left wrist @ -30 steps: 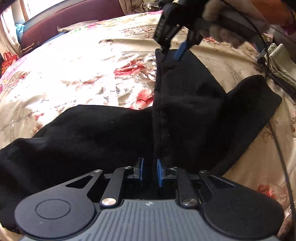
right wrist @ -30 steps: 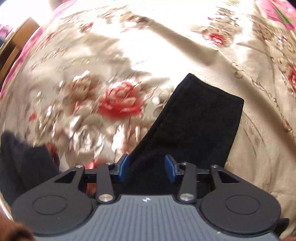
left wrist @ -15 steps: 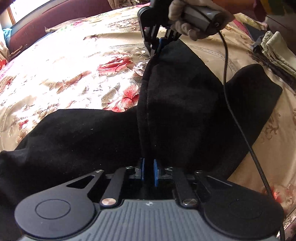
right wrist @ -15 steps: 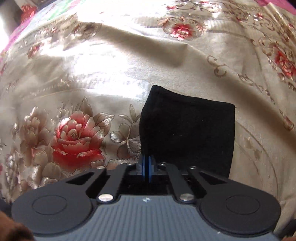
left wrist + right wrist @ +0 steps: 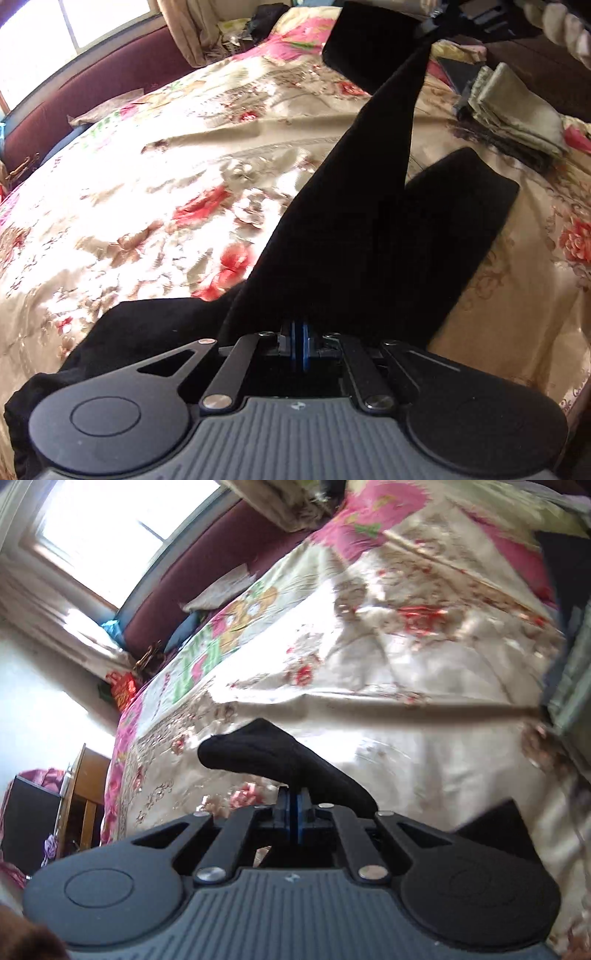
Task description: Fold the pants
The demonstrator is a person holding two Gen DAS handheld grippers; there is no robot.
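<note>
Black pants lie on a floral bedspread. My left gripper is shut on the pants near the crotch, low over the bed. One leg stretches up and away from it, lifted off the bed to my right gripper at the top right. In the right wrist view my right gripper is shut on that leg's hem, which droops over the fingers. The other leg lies flat on the bed to the right.
A maroon headboard and window run along the bed's far side. Folded olive cloth and dark items sit at the bed's right edge. A wooden cabinet stands beside the bed in the right wrist view.
My right gripper closed on the leg hem and lifted it high off the bed. My left gripper closed on the pants and rose a little. The leg is now stretched between them.
</note>
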